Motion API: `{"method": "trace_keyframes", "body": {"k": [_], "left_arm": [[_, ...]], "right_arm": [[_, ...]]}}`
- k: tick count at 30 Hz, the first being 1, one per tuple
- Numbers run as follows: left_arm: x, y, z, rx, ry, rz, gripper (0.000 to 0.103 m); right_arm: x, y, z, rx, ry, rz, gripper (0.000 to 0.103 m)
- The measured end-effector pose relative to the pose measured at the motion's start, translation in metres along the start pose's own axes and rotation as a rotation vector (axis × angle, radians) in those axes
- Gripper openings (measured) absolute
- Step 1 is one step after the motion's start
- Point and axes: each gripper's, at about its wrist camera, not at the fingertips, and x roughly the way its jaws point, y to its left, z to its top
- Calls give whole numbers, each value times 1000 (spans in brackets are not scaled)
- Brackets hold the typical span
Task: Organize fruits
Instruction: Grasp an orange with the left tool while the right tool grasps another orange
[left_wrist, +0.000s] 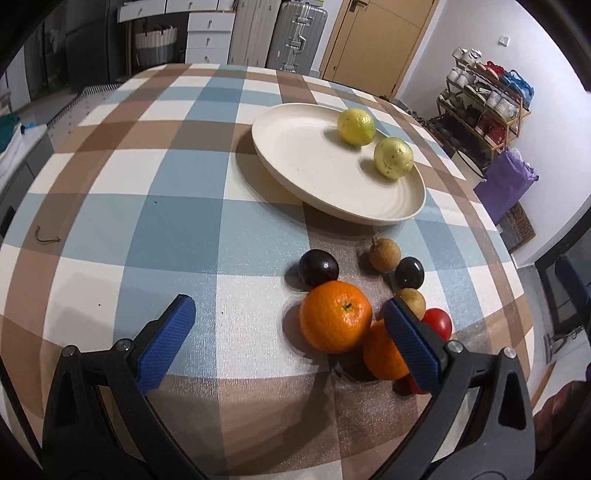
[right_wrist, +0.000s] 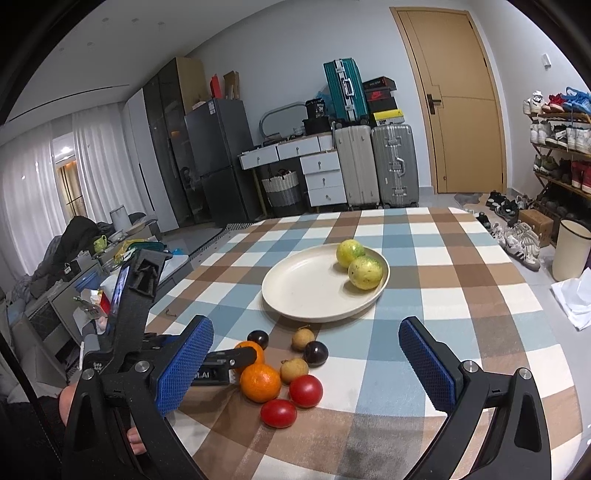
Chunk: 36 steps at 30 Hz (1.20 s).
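A cream plate (left_wrist: 314, 166) (right_wrist: 295, 291) on the checked tablecloth holds two yellow-green fruits (left_wrist: 356, 126) (right_wrist: 365, 272). In front of it lies a cluster: two oranges (left_wrist: 335, 315) (right_wrist: 260, 382), two dark plums (left_wrist: 317, 267) (right_wrist: 316, 353), two brown longans (left_wrist: 385, 253) (right_wrist: 303, 339) and two red tomatoes (right_wrist: 306, 390). My left gripper (left_wrist: 288, 325) is open and empty, its right finger (left_wrist: 410, 343) over the second orange. It also shows in the right wrist view (right_wrist: 221, 363), beside the oranges. My right gripper (right_wrist: 306, 354) is open and empty, held back from the cluster.
A small brown string (left_wrist: 46, 238) lies at the table's left. The table edge runs close on the right, with a shoe rack (right_wrist: 561, 147), a bin (right_wrist: 570, 254) and a door (right_wrist: 454, 99) beyond. Suitcases and drawers stand behind the table.
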Motion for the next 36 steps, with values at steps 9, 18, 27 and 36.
{"method": "trace_keyframes", "body": {"k": [9, 18, 27, 36], "left_arm": [[6, 3, 5, -10, 17, -73, 77], [4, -3, 4, 11, 36, -188, 35], [-15, 10, 1, -29, 13, -203, 35], [-43, 24, 0, -53, -28, -218, 35]], "right_arm": [[-1, 2, -4, 0, 8, 8, 102], [-3, 5, -4, 0, 9, 8, 102], [0, 4, -5, 16, 35, 12, 102], [16, 7, -12, 28, 108, 54, 102]]}}
